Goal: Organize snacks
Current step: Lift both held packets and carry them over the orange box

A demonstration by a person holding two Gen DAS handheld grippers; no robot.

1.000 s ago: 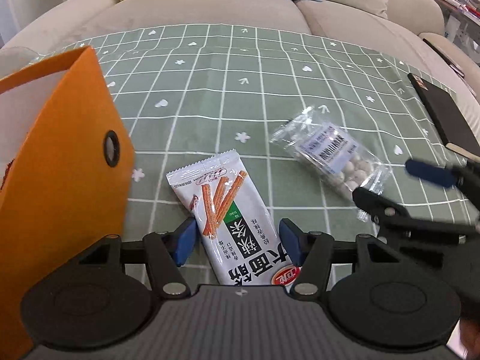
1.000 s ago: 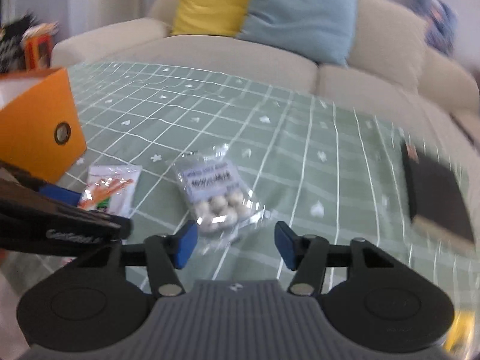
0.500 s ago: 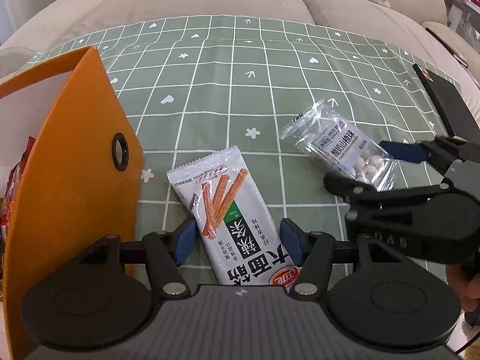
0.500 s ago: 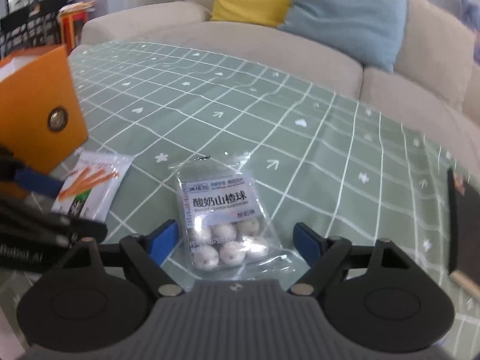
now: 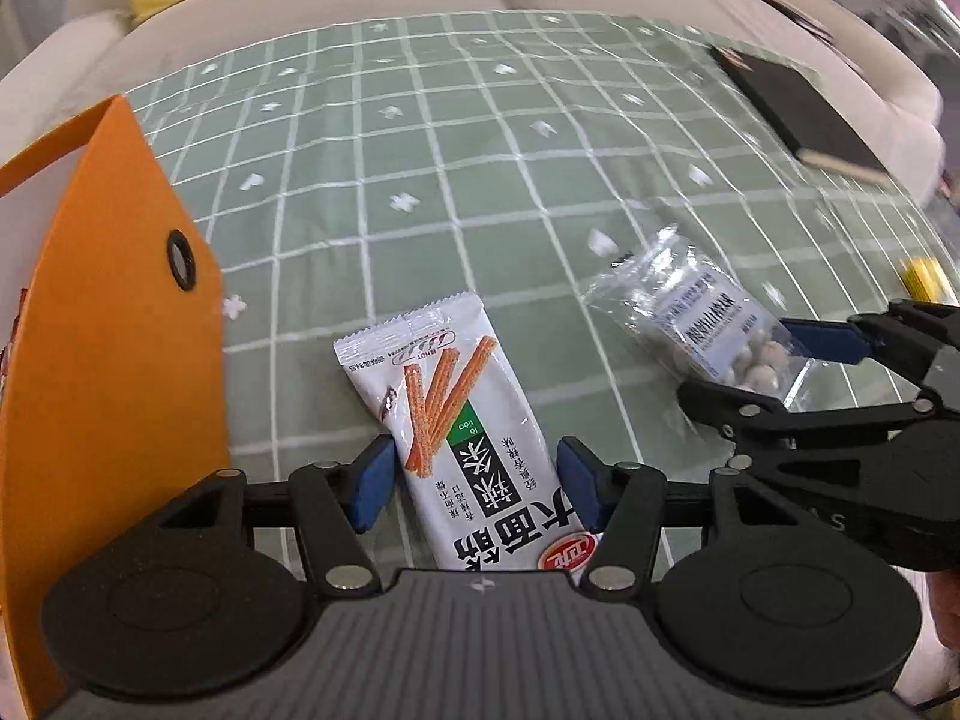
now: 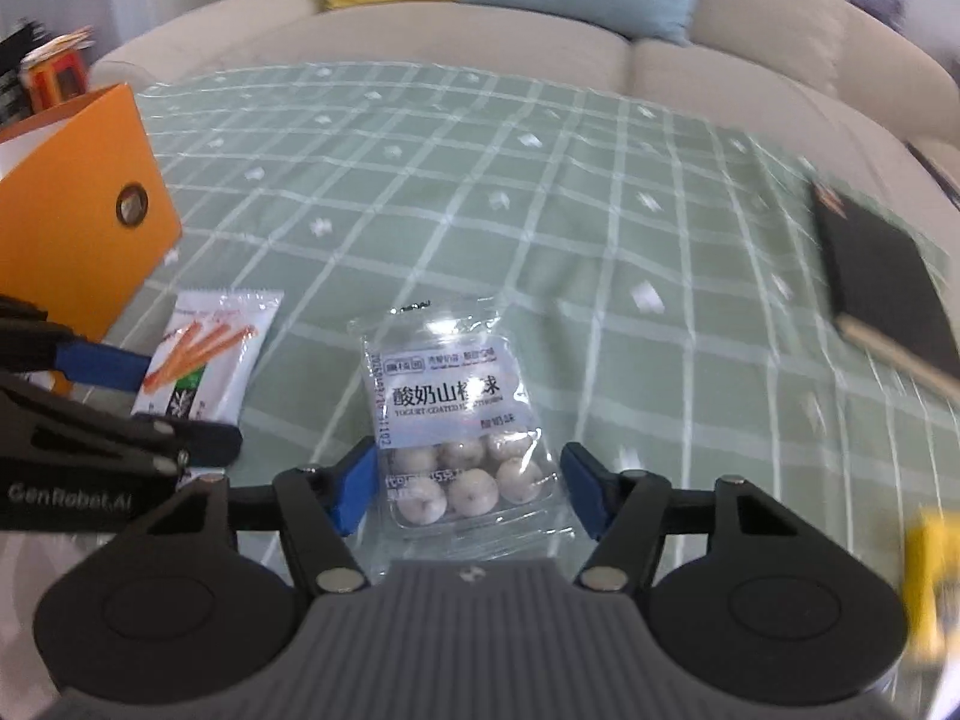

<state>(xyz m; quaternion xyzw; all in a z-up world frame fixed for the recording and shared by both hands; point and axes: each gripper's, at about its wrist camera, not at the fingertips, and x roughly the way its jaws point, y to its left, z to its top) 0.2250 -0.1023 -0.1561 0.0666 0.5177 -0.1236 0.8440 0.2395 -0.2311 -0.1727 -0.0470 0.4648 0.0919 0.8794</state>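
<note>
A white snack packet with orange sticks [image 5: 462, 414] lies on the green checked tablecloth [image 5: 456, 150]. My left gripper [image 5: 474, 489] is open, its blue pads on either side of the packet's near half. A clear bag of white yoghurt balls [image 6: 453, 420] lies to the right; it also shows in the left wrist view [image 5: 702, 318]. My right gripper [image 6: 465, 489] is open, its pads on either side of the bag's near end. The stick packet also shows in the right wrist view [image 6: 210, 354]. An orange storage box [image 5: 108, 312] stands at the left.
A black notebook [image 5: 792, 108] lies at the far right of the table, also in the right wrist view [image 6: 882, 282]. A small yellow object [image 6: 933, 582] sits near the right edge. A beige sofa [image 6: 540, 42] with yellow and blue cushions stands behind the table.
My right gripper has moved forward and now straddles the yoghurt ball bag, its pads closer together than half a second ago. My left gripper stays around the stick packet, view turned slightly left.
</note>
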